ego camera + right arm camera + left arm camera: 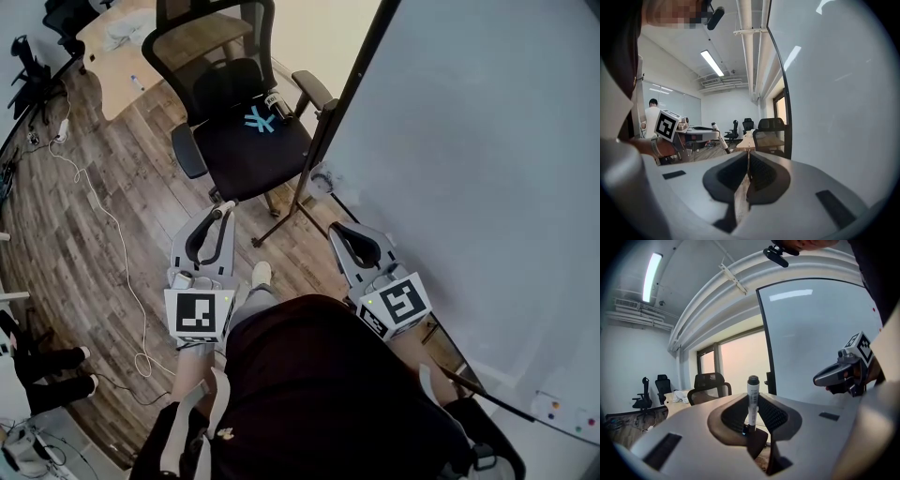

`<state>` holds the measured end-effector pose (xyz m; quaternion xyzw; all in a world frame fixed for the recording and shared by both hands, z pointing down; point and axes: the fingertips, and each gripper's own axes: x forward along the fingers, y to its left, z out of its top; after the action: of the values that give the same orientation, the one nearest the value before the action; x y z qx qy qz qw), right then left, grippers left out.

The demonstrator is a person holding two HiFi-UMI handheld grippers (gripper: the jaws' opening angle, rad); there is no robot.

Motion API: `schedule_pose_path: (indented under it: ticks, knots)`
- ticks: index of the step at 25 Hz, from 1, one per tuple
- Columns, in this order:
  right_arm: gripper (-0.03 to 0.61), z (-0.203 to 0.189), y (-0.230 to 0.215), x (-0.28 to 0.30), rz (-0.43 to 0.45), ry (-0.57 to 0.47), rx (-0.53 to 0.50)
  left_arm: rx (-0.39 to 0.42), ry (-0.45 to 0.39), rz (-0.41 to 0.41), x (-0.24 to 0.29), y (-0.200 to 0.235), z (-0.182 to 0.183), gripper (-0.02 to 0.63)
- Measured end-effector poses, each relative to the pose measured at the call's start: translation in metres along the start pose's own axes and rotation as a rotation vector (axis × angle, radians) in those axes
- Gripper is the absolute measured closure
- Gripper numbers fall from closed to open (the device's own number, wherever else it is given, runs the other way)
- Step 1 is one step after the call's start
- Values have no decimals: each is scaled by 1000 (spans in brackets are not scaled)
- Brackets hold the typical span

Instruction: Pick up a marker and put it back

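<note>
A white marker with a black cap (753,397) stands upright between the jaws of my left gripper (752,409), which is shut on its lower end. In the head view the left gripper (217,219) hovers over the wooden floor in front of the office chair, and the marker (225,209) sticks out past its tips. My right gripper (343,230) is beside it, close to the whiteboard (469,141), shut with nothing in it. The right gripper view shows those jaws (748,158) pressed together. There the marker (719,139) shows at the left.
A black mesh office chair (246,127) stands just ahead, with a small black-and-white object (277,105) on its seat. The whiteboard's stand legs (291,214) reach across the floor between the grippers. A white cable (103,220) trails along the left. A desk (127,56) is beyond.
</note>
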<state>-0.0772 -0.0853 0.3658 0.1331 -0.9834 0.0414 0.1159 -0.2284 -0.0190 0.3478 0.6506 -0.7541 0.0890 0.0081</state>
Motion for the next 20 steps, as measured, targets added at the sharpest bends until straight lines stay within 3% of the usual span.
schedule_pose_path:
  ticks: [9, 20]
  knots:
    - [557, -3, -8, -6, -45, 6, 11, 20, -16, -47, 15, -5, 0, 540]
    - [557, -7, -32, -30, -161, -1, 38, 40, -43, -166, 47, -31, 11, 540]
